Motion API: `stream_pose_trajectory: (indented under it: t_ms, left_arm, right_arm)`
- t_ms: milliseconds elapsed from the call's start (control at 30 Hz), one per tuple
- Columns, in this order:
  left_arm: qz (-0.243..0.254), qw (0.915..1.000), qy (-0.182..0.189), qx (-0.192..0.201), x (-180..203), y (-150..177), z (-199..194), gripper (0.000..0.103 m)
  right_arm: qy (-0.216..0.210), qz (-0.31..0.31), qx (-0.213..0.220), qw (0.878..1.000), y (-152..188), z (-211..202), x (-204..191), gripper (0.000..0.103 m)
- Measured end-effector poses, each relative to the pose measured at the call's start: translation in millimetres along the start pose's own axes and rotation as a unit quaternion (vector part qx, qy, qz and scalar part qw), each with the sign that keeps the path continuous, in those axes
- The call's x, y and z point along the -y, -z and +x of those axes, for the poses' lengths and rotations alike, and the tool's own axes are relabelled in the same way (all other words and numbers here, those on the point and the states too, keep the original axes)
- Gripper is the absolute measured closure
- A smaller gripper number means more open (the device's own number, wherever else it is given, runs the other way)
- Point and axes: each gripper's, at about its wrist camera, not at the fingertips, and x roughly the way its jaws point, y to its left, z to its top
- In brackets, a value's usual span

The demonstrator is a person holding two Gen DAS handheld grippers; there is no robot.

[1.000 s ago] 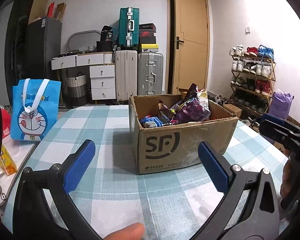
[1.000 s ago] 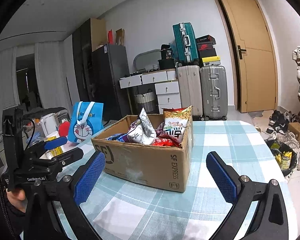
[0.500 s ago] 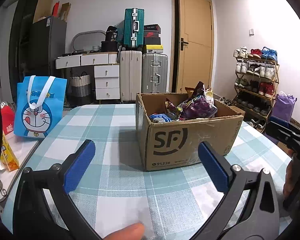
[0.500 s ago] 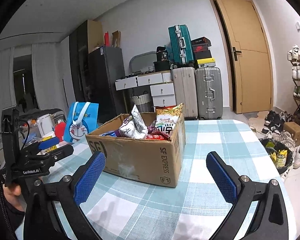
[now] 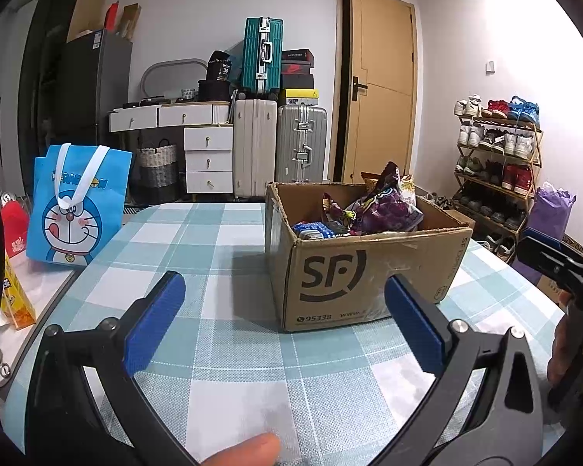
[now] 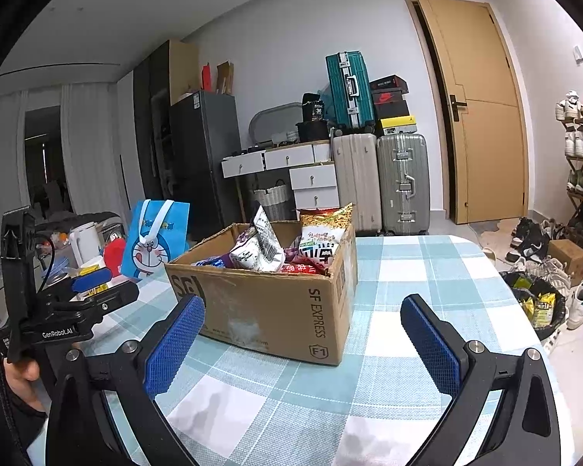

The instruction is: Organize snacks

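cardboard box [image 5: 369, 272] sits on the checked surface [image 5: 221, 349], open top up, flaps gone or folded out of sight. seen from the left wrist it lies at about 1 o'clock from the left gripper [image 5: 283, 322]; its printed "sf" short face turns toward that camera and its long axis runs away toward 1 o'clock, toward the door [image 5: 384, 89]. seen from the right wrist the same box [image 6: 268, 295] lies at 11 o'clock from the right gripper [image 6: 303, 343], one corner nearest the lens, the "sf express" side facing 4 o'clock.

inside the box: loose snack packets, standing or leaning, none lined up. a purple bag [image 5: 384, 209] leans tall at the far side with its top pointing up; a blue packet [image 5: 315, 231] lies flat low by the near wall. from the right wrist, a white-grey bag [image 6: 258, 246] stands tilted with its top at 11 o'clock, a noodle-print bag [image 6: 324, 233] stands upright against the far wall, and a red packet [image 6: 301, 268] lies low between them.

left gripper jaws: wide apart, holding nothing, above the surface short of the box. right gripper jaws: wide apart, holding nothing, likewise short of the box.

blue cartoon tote bag [image 5: 77, 209] stands upright at 10 o'clock, well apart from the box, near the surface edge. contents not visible.
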Motion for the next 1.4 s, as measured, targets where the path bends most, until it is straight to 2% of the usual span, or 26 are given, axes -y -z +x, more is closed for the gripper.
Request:
stream_pose_trajectory:
  t_ms: [1400]
  left_arm:
    - [-0.002, 1.0, 0.001, -0.002, -0.2, 0.9, 1.2, 0.0]
  right_arm:
    - [-0.002, -0.014, -0.001, 1.0, 0.8, 0.3, -0.1, 0.0]
